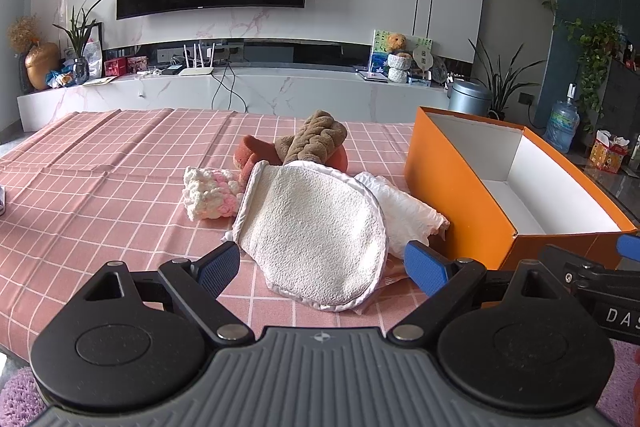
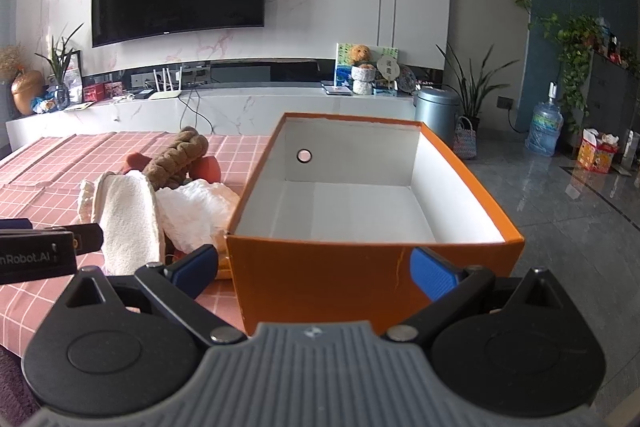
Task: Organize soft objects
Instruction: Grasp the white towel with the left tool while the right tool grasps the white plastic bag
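On the table (image 1: 100, 163), under a pink grid-checked cloth, soft things lie in a heap just left of an orange cardboard box (image 2: 360, 279) with smooth white walls and one round hole. Nearest is a rounded cream terry mitt (image 1: 316, 231) with satin edging. Beside it lie a crinkled white cloth (image 1: 400, 211), a chunky pink-and-cream knit (image 1: 208, 193), a brown braided plush (image 1: 316, 139) and a rust-red sponge (image 1: 256, 149). The left tool (image 1: 322, 267) stands wide apart, its ribbed blue pads flanking the mitt's near edge. The right tool (image 2: 316, 265) also gapes, empty, at the box's near wall.
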